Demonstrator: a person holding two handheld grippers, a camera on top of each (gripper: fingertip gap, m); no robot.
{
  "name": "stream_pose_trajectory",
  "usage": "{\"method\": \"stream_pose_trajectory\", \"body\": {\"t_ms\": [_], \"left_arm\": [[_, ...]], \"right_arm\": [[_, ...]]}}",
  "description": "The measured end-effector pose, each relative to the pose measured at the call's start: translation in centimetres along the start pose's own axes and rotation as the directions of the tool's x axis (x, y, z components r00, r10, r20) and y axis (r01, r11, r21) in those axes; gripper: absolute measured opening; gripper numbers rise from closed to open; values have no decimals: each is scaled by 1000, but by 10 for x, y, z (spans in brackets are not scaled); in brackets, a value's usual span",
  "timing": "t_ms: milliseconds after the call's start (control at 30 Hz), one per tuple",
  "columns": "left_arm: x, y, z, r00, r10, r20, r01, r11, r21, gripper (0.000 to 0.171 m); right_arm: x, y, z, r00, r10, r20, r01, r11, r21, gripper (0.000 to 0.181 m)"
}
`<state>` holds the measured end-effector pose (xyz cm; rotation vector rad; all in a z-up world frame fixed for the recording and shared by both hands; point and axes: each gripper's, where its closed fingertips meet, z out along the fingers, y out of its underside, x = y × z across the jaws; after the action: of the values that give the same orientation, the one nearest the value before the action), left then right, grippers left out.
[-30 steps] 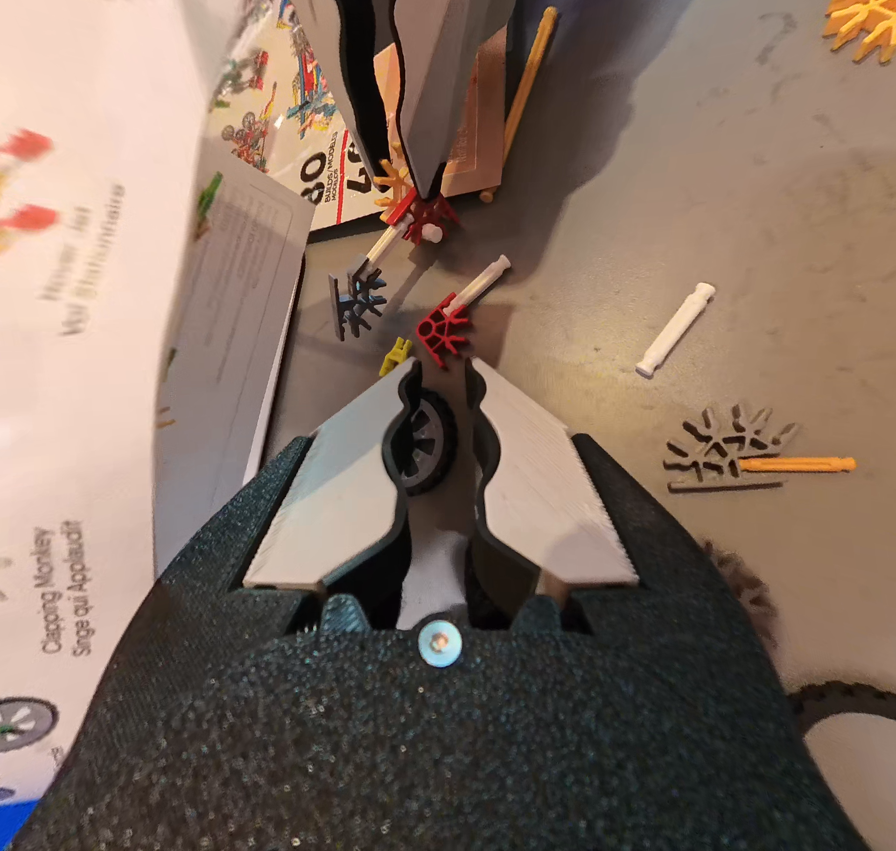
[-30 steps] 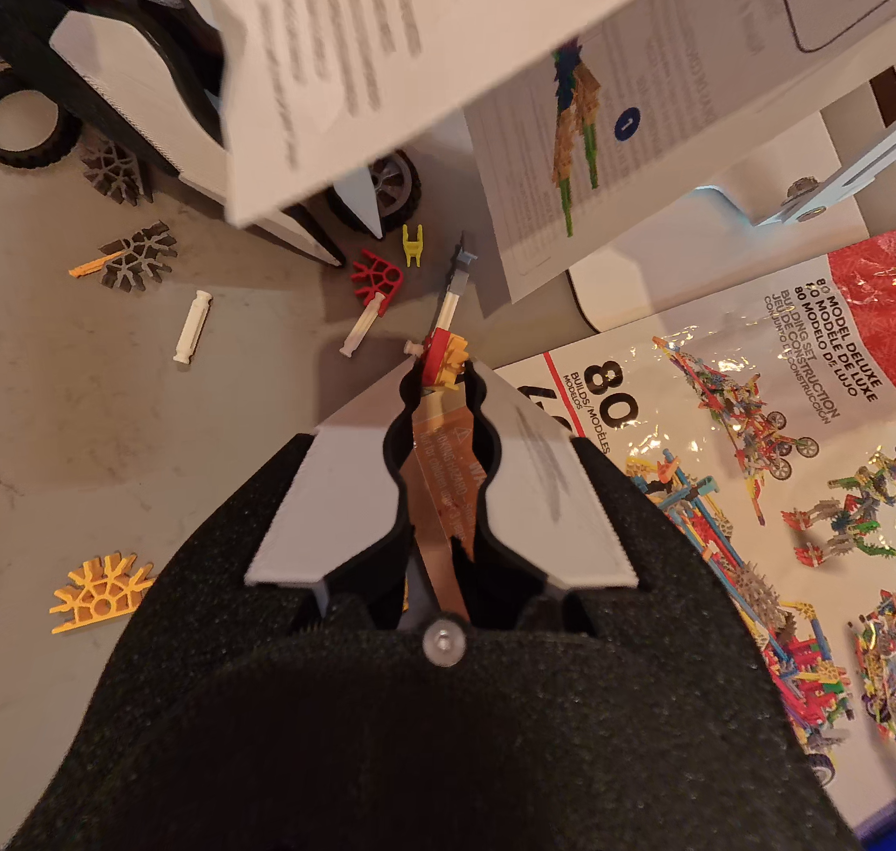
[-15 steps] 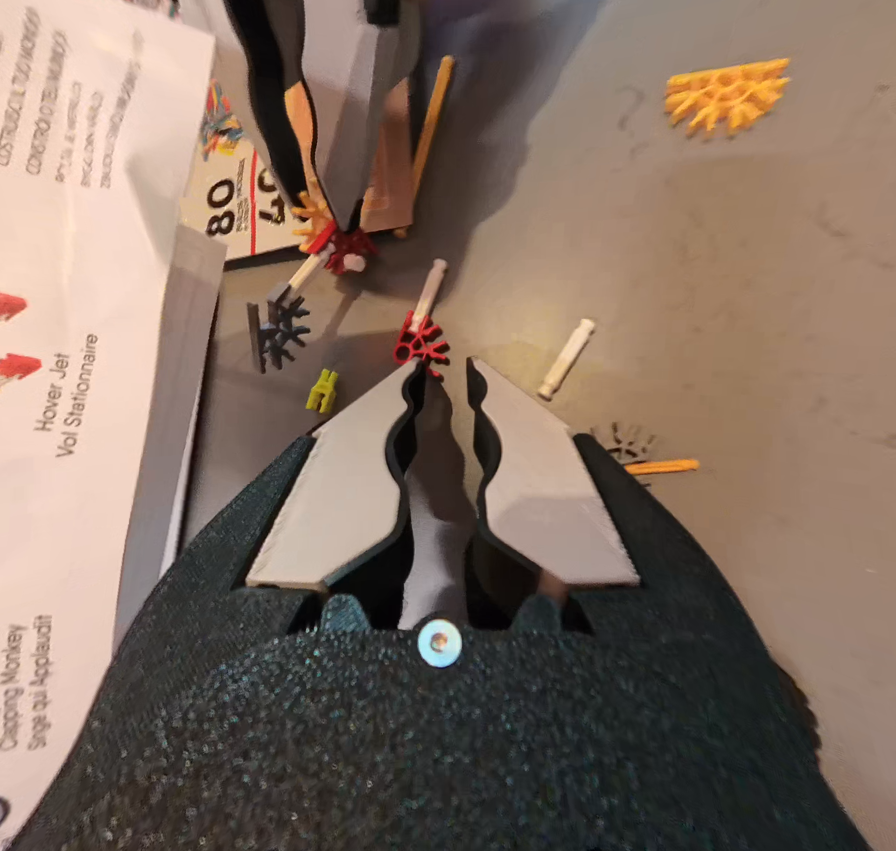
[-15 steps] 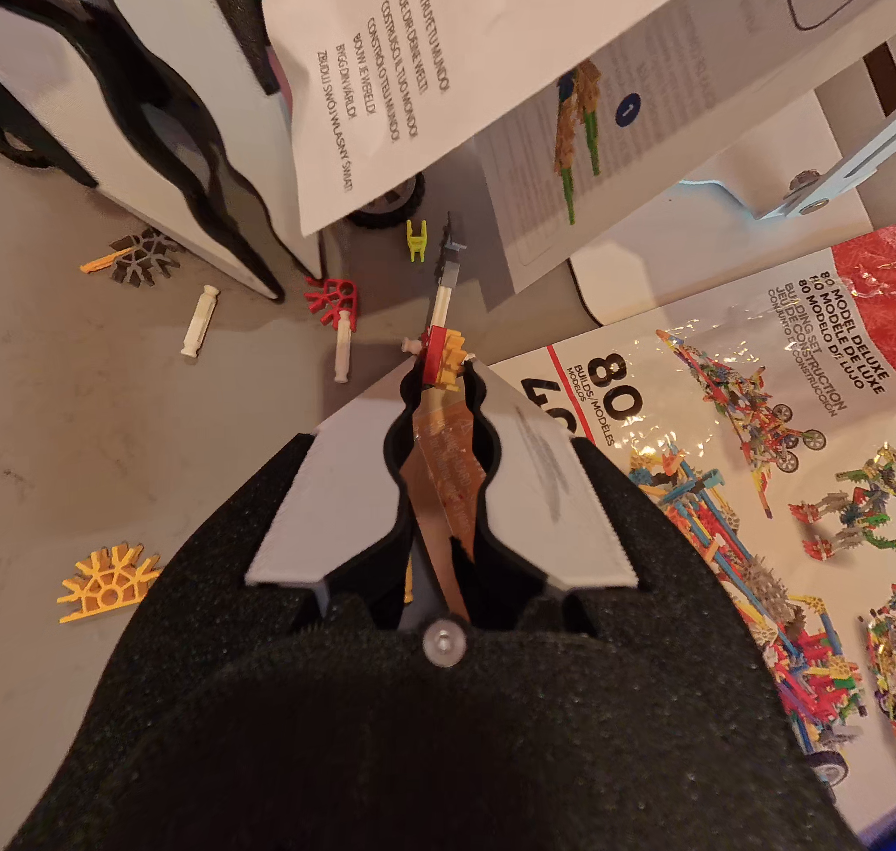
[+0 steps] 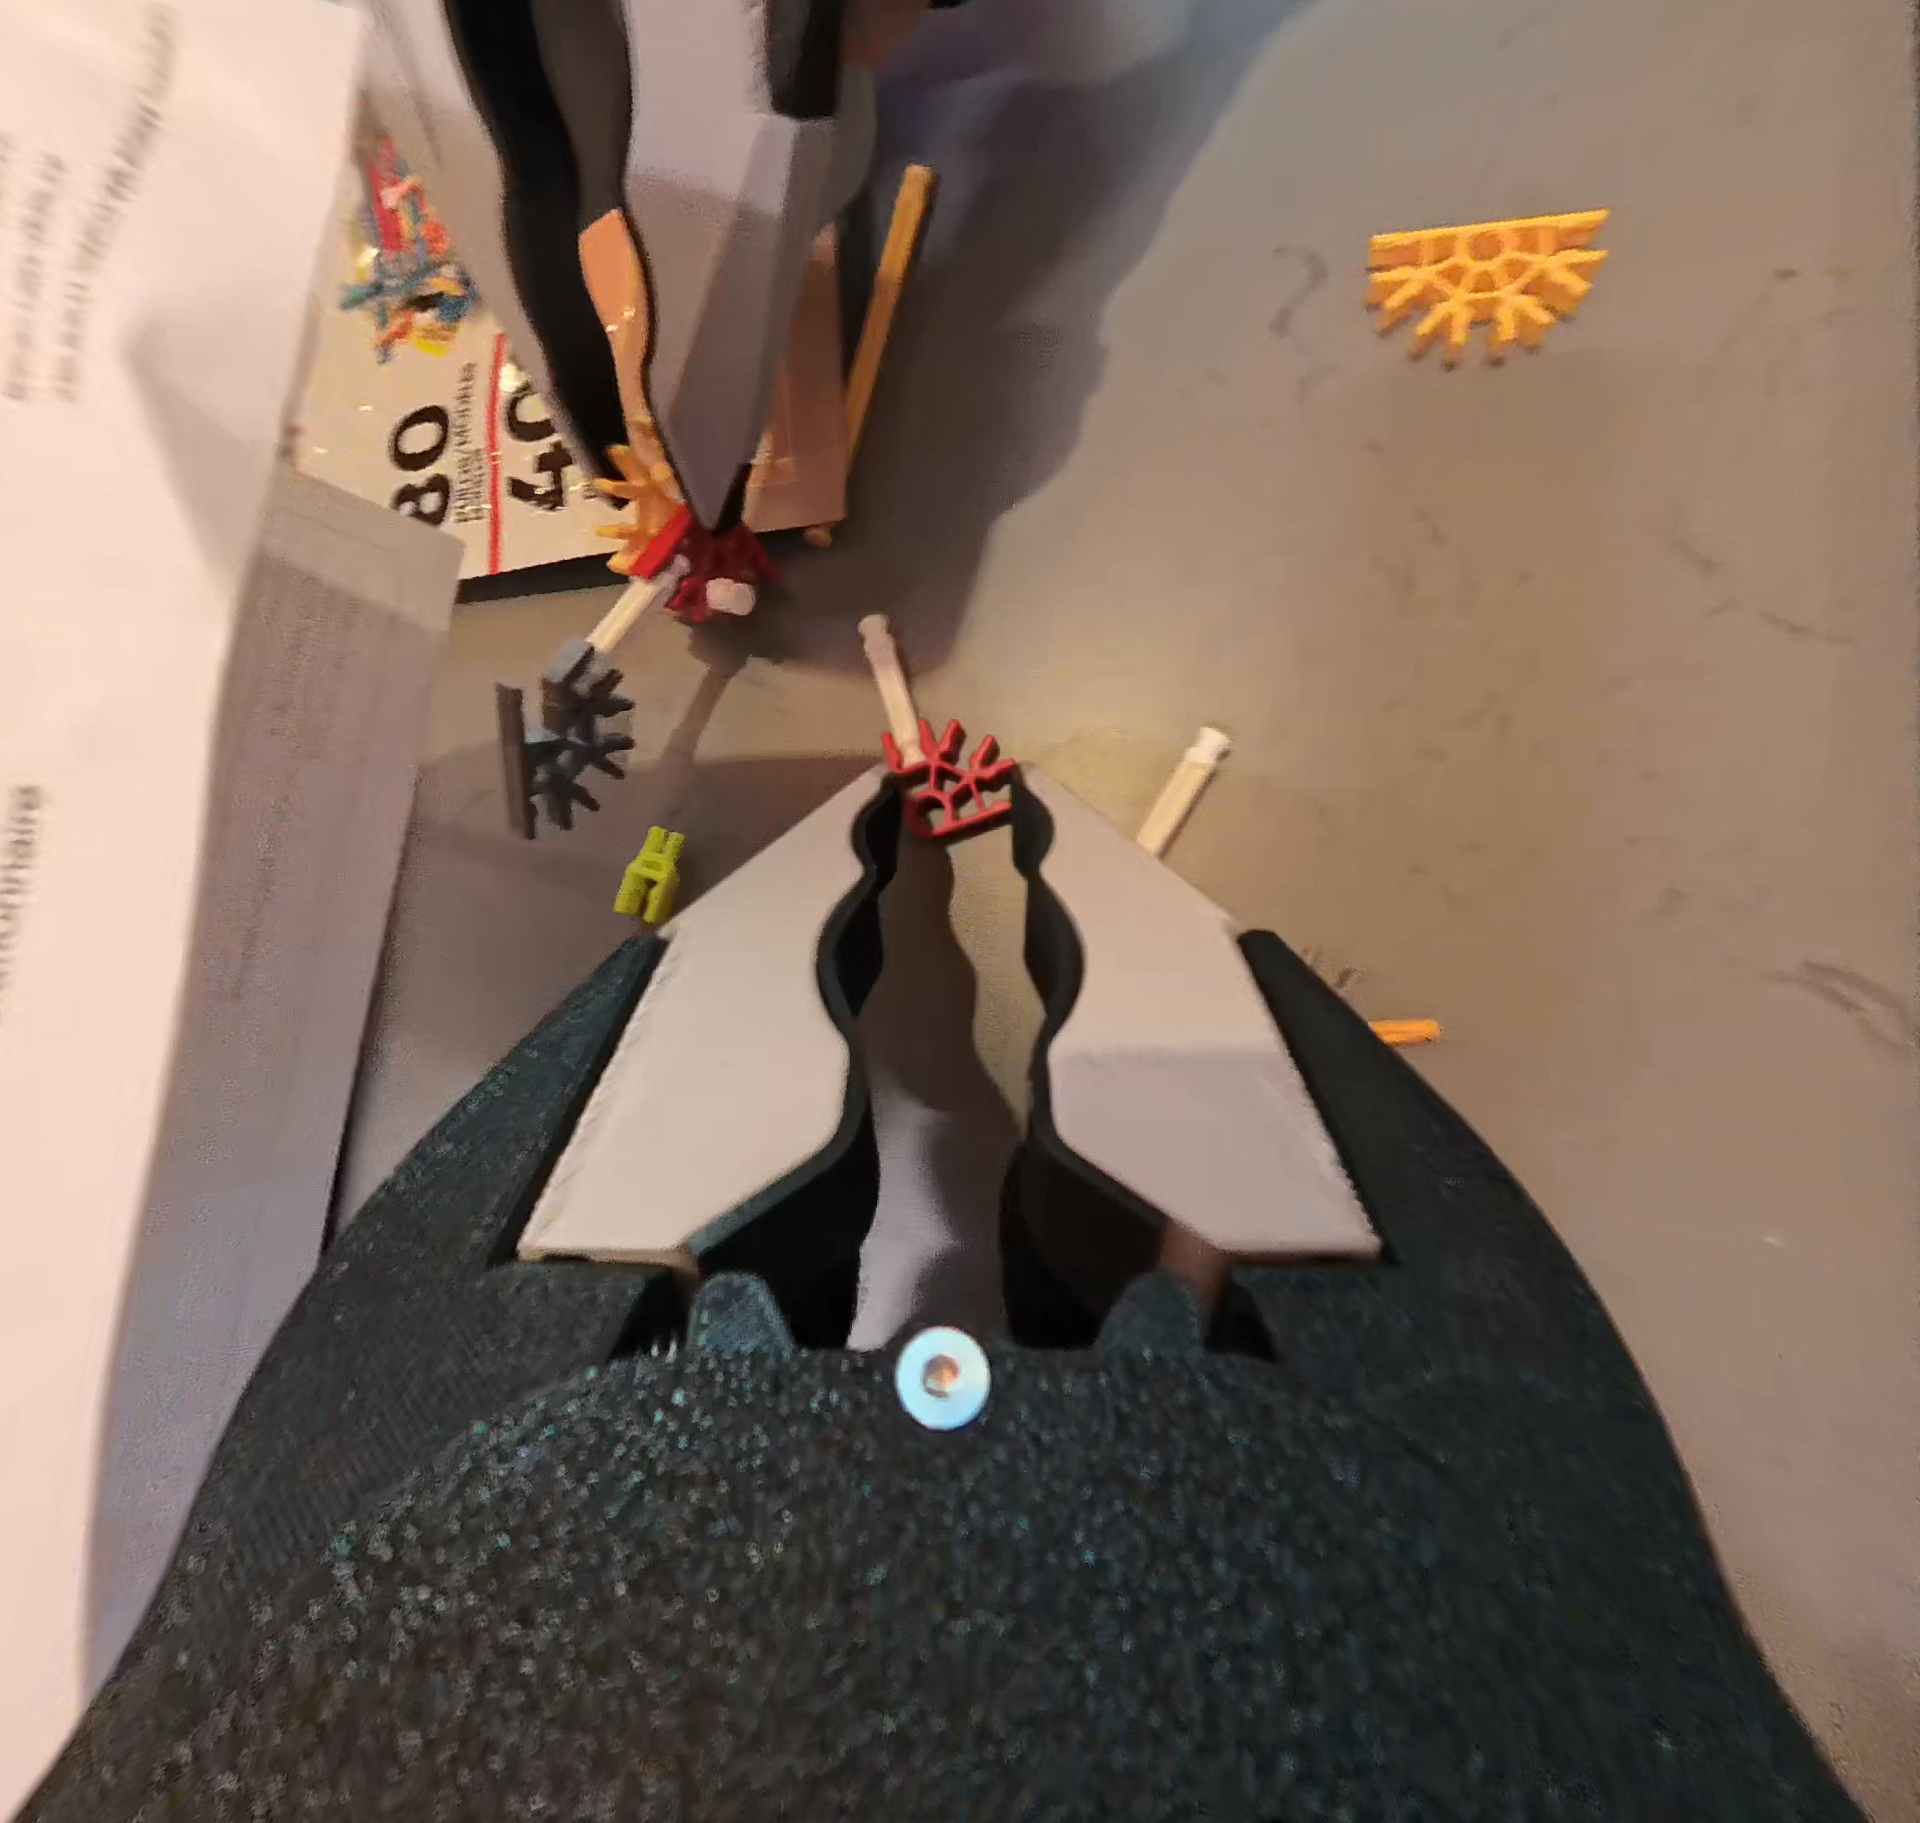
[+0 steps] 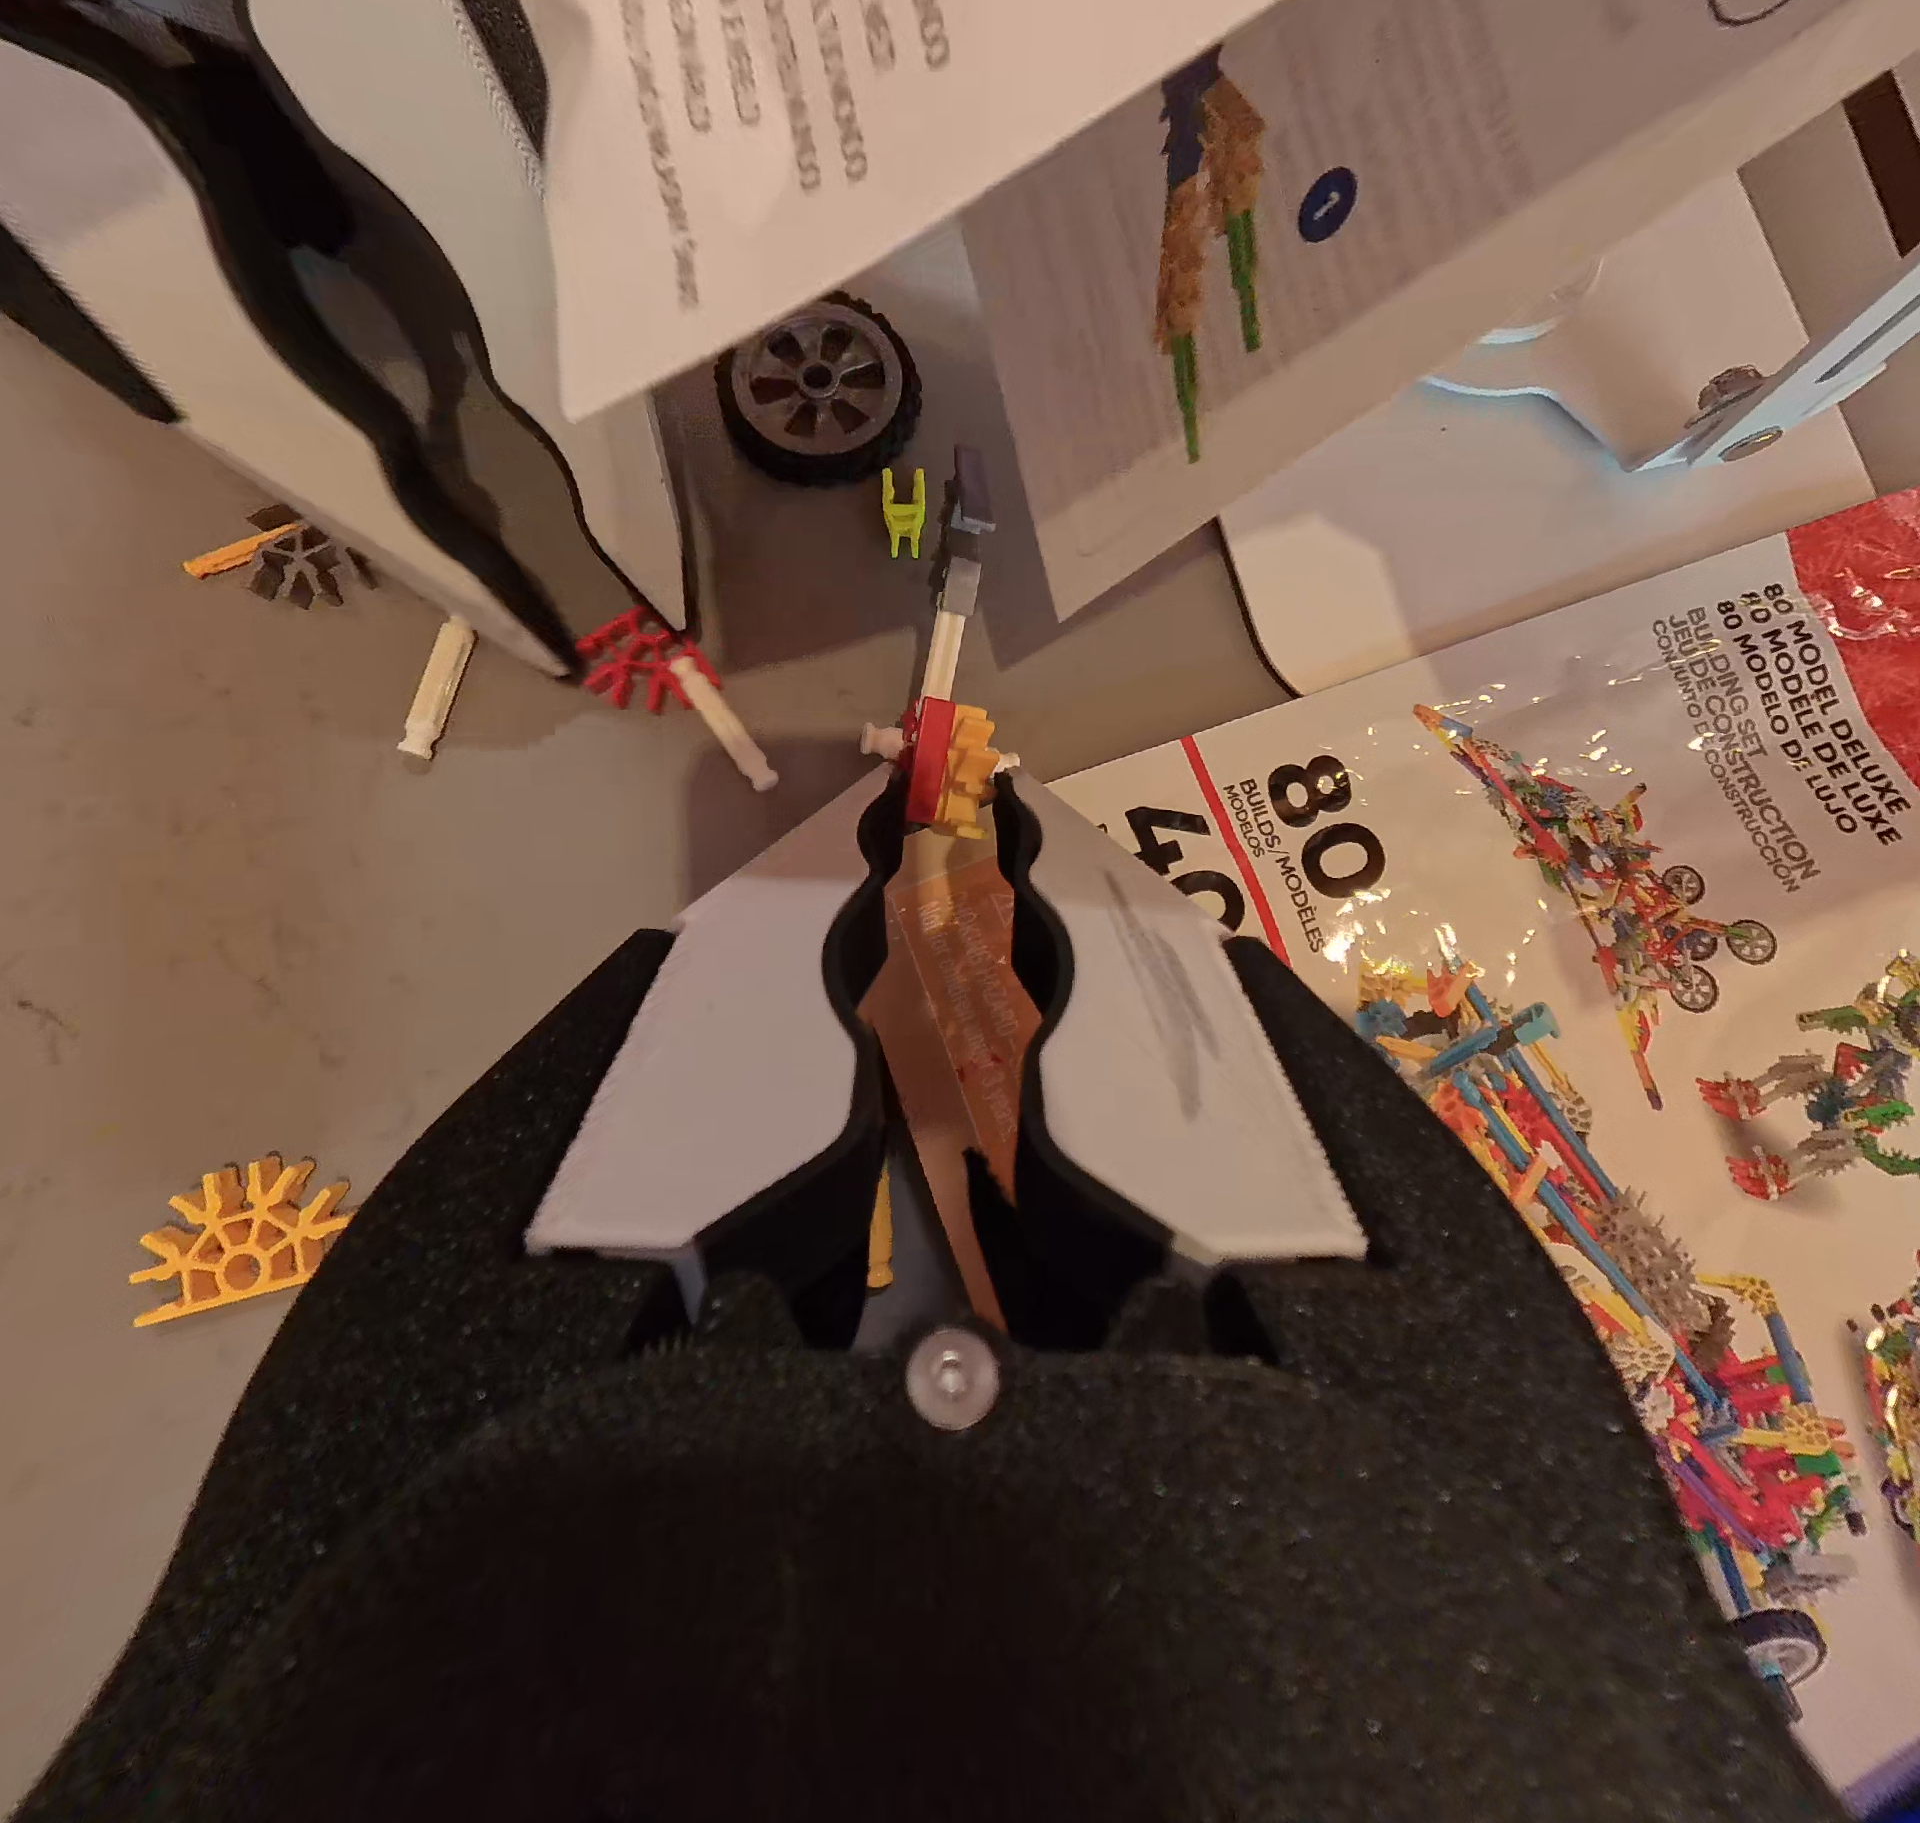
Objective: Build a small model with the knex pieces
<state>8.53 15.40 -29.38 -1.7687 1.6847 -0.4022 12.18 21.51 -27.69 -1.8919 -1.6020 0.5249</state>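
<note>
My left gripper (image 5: 952,788) is open, low over the grey table. Its tips stand on either side of a small red connector (image 5: 951,786) with a white rod (image 5: 885,667) plugged into it. That connector also shows in the right wrist view (image 6: 634,656), at the tips of the left gripper (image 6: 613,630). My right gripper (image 6: 940,786) is shut on a small assembly (image 6: 948,755) of a red and a yellow connector. A white rod (image 6: 948,646) runs from it to a grey connector (image 6: 966,516). In the left wrist view the right gripper (image 5: 707,500) holds this assembly (image 5: 691,558) just beyond my left tips.
A black toy wheel (image 6: 816,402), a yellow-green clip (image 6: 904,511), a loose white rod (image 6: 436,687), a yellow fan connector (image 6: 234,1243) and a grey connector on an orange rod (image 6: 291,558) lie on the table. An instruction booklet (image 5: 156,630) hangs at the left, a printed parts bag (image 6: 1558,942) at the right. Spacing between my two grippers at the tips: around 8 cm.
My left gripper moved forward, away from the wheel, and its tips now straddle the red connector, slightly wider apart. The right gripper kept its hold and barely moved.
</note>
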Motion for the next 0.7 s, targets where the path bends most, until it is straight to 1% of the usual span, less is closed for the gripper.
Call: {"method": "stream_pose_trajectory", "body": {"t_ms": [33, 133, 200, 267, 367, 433, 567, 700], "left_arm": [[0, 0, -1, 1000, -4, -4, 4, 1000, 1, 22], [-9, 3, -7, 999, -20, 33, 20, 1000, 6, 25], [-10, 0, -8, 999, -51, 16, 51, 998, 32, 28], [-8, 2, -5, 999, -50, 10, 50, 999, 11, 29], [-1, 1, 1, 999, -45, -15, 45, 999, -3, 25], [-1, 1, 1, 999, -37, -4, 37, 999, -13, 23], [3, 1, 2, 999, -40, -16, 40, 999, -6, 15], [3, 1, 2, 999, -43, -15, 42, 999, -11, 15]], "right_arm": [[0, 0, 0, 1000, -1, 1, 1, 1000, 1, 16], [-1, 0, 0, 1000, -4, 3, 4, 1000, 1, 16], [-1, 0, 0, 1000, -5, 3, 5, 1000, 0, 16], [-2, 0, 0, 1000, -7, 1, 7, 1000, -1, 16], [-3, 0, 0, 1000, -10, 3, 10, 1000, -1, 16], [-3, 0, 0, 1000, -11, 3, 11, 1000, -2, 16], [-5, 0, 0, 1000, -15, 4, 15, 1000, -1, 16], [-6, -1, 0, 1000, -18, 3, 18, 1000, -1, 15]]}}
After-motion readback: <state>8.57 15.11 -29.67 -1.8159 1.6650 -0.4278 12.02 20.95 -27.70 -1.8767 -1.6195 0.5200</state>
